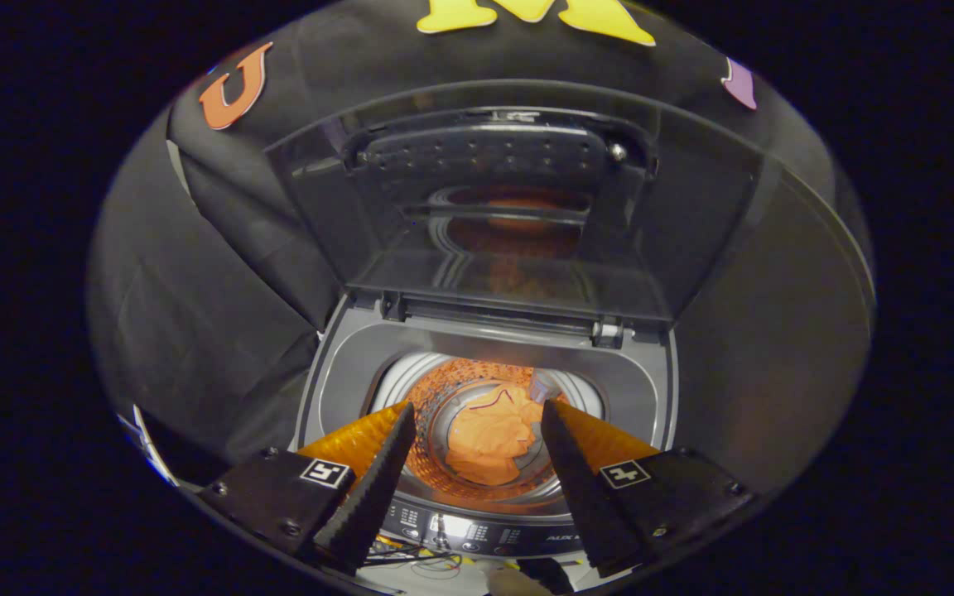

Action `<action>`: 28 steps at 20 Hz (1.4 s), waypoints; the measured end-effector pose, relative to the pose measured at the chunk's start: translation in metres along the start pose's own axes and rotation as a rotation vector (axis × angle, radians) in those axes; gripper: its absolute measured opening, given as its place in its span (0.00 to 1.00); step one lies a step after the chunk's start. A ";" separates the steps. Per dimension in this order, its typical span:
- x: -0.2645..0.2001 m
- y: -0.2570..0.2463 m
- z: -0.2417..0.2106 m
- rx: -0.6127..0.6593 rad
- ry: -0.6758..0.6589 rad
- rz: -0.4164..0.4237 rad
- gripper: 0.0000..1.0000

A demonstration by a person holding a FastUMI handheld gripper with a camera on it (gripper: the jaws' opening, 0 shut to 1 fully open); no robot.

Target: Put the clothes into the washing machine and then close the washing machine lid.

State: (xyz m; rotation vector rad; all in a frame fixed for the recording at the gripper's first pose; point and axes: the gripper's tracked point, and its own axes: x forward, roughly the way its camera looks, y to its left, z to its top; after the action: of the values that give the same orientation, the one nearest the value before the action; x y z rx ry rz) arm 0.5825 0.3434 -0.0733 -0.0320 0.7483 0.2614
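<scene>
An orange garment lies crumpled at the bottom of the washing machine's drum, below and beyond my fingers. The top-loading washing machine is grey, and its dark see-through lid stands raised upright behind the opening. My gripper hovers above the drum's mouth, open, with nothing between its fingers. The garment shows through the gap between the fingertips, well below them.
The machine's control panel with buttons runs along the front edge just under my fingers. Some thin wires lie in front of it. Black cloth hangs on both sides and behind the machine.
</scene>
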 end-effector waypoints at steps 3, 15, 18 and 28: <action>-0.020 0.006 0.020 -0.023 -0.062 0.006 0.95; -0.088 0.021 0.130 -0.060 -0.364 0.023 0.95; -0.093 0.016 0.158 -0.027 -0.402 -0.003 0.95; -0.075 0.000 0.212 0.057 -0.422 -0.078 0.95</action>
State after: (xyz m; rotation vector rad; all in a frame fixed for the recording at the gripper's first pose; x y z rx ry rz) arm 0.6715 0.3525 0.1325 0.0477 0.3338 0.1645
